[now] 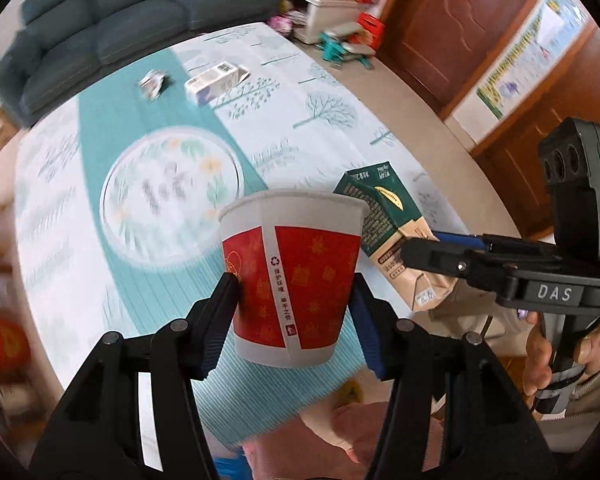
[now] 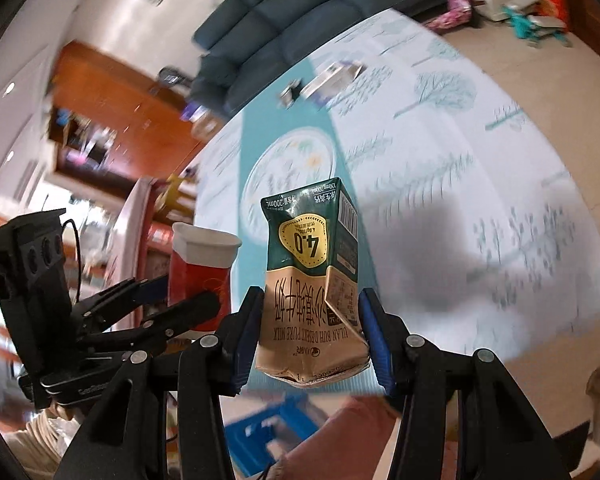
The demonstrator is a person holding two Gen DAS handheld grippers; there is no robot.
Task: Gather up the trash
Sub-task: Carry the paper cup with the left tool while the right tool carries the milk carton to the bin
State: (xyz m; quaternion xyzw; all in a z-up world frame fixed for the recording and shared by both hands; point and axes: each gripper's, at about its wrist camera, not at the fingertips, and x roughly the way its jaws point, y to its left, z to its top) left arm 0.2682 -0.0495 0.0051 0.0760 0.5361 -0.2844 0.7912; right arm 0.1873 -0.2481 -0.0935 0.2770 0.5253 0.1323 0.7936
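The left claw (image 1: 296, 300) is closed on a red and white paper cup (image 1: 296, 280), its 2 blue-lined pads pressing the cup's left and right sides low on the wall. The cup stands upright between them, mouth up, lifted clear of the mat below. The right claw (image 2: 310, 320) is clamped on a crumpled milk carton (image 2: 314, 280), green above and tan below, with its print upside down in the right wrist view; the pads squeeze the carton's lower, dented half from both sides. The carton also hangs in the air, above the mat.

In the left wrist view the right claw (image 1: 410, 254) comes in from the right with the carton (image 1: 392, 236) just beyond and right of the cup, near it, though whether the 2 touch cannot be told. A hand (image 1: 540, 356) grips that tool's handle at the right edge. In the right wrist view the left claw (image 2: 188, 296) and its cup (image 2: 200, 264) sit just left of the carton.

Under both lies a white and teal floor mat (image 1: 320, 92) printed with trees and a round medallion. At its far end rest a white carton (image 1: 216, 82) on its side and, just left of it, a small crumpled wrapper (image 1: 153, 83), well apart from the held items. A dark blue sofa (image 1: 120, 12) stands beyond the mat. The background is blurred.
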